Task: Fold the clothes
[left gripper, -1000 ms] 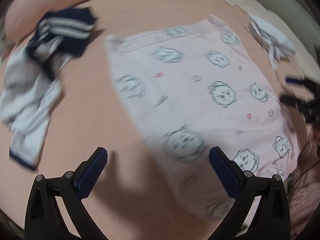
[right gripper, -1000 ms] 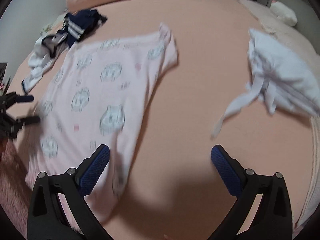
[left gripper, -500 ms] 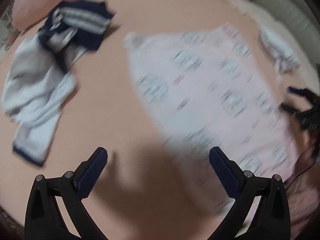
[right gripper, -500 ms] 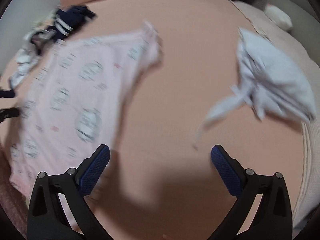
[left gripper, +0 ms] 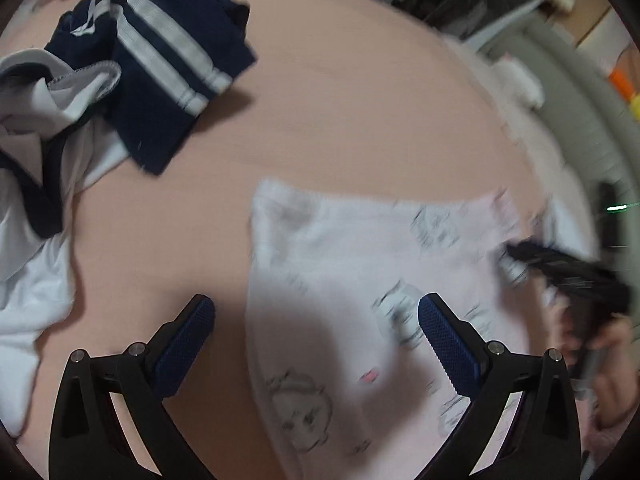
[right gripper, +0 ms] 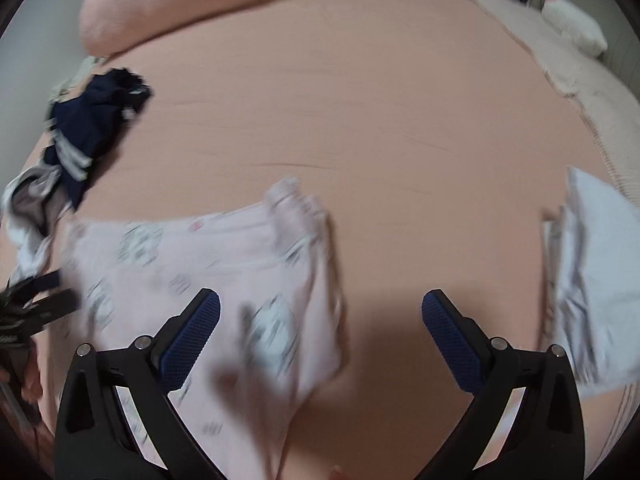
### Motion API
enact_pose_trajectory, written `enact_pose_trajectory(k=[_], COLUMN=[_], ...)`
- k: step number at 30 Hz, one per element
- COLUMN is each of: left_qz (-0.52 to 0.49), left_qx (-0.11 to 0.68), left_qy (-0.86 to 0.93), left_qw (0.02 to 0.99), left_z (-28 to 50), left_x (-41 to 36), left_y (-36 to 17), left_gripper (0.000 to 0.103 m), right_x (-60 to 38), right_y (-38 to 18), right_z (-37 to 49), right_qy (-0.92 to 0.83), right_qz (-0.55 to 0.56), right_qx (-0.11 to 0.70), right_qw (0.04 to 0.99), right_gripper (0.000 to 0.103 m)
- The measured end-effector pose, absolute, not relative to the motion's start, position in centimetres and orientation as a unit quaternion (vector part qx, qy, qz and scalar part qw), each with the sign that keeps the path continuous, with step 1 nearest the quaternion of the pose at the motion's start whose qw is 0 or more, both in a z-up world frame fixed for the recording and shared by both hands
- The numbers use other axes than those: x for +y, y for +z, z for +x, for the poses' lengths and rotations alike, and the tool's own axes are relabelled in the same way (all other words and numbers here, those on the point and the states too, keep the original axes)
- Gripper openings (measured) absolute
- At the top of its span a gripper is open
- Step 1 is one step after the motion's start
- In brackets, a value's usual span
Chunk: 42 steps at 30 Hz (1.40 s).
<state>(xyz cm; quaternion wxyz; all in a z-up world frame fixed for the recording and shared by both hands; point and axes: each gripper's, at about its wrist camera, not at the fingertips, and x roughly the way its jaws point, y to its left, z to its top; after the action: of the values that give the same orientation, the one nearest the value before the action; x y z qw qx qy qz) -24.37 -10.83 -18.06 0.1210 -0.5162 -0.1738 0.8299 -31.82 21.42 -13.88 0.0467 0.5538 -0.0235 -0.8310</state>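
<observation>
Pink printed garment (left gripper: 360,280) lies spread flat on the peach bed sheet (right gripper: 380,120), near edge of the bed, blurred by motion. Left gripper (left gripper: 316,336): blue pads wide apart, nothing between them, poised over the garment's left edge. Right gripper (right gripper: 320,332): also wide, empty, above the garment's right edge where the cloth bunches. Navy striped clothing (left gripper: 160,60) and white clothing (left gripper: 36,200) heaped far left. Pale folded cloth (right gripper: 592,280) on the sheet at right, apart from the garment. Peach pillow (right gripper: 180,12) at far end.
</observation>
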Motion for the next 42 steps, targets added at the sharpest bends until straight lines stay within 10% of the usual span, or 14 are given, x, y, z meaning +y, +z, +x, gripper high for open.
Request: enact_pose_trajectory(k=[3, 5, 9, 10, 11, 14, 24, 27, 37, 42], left_qz=[-0.511, -0.511, -0.514, -0.514, -0.514, -0.514, -0.532, -0.551, -0.501, -0.534], left_qx=[-0.178, -0.164, -0.119, -0.118, -0.116, -0.113, -0.101, -0.072, -0.038, -0.005], left_qy=[0.830, 0.833, 0.842, 0.841, 0.840, 0.837, 0.828, 0.825, 0.845, 0.816], left_qw=[0.135, 0.131, 0.116, 0.123, 0.130, 0.151, 0.149, 0.105, 0.184, 0.221], left_z=[-25.5, -26.1, -27.6, -27.9, -28.2, -29.0, -30.3, -30.9, -28.6, -29.9], left_x=[-11.3, -11.1, -9.6, -9.7, -9.9, -10.3, -12.0, -12.9, -9.5, -8.6], left_y=[-18.5, -18.9, -20.4, -20.1, -19.8, -18.9, -17.4, -19.7, -17.8, -19.9], left_gripper=[0.092, 0.050, 0.023, 0.018, 0.015, 0.013, 0.018, 0.050, 0.051, 0.042], right_x=[21.1, 20.4, 20.1, 19.9, 19.7, 18.9, 21.2, 21.3, 21.9, 15.5], right_y=[-16.0, -16.4, -16.1, -15.7, -15.0, -13.3, -9.4, -11.9, -9.6, -14.7], right_z=[-33.2, -33.4, -33.7, -33.5, -33.2, -32.3, -34.3, -34.6, -32.3, -33.4], right_qy=[-0.810, -0.806, -0.797, -0.799, -0.803, -0.823, -0.865, -0.853, -0.893, -0.825], right_qz=[0.584, 0.590, 0.600, 0.596, 0.587, 0.552, 0.488, 0.513, 0.443, 0.544], right_qx=[-0.020, 0.001, 0.015, 0.025, 0.023, 0.043, 0.000, 0.036, -0.043, 0.085], right_qw=[0.054, 0.043, 0.071, 0.084, 0.104, 0.128, 0.117, 0.085, 0.066, 0.129], right_gripper=[0.103, 0.103, 0.094, 0.076, 0.036, 0.010, 0.009, 0.009, 0.064, 0.061])
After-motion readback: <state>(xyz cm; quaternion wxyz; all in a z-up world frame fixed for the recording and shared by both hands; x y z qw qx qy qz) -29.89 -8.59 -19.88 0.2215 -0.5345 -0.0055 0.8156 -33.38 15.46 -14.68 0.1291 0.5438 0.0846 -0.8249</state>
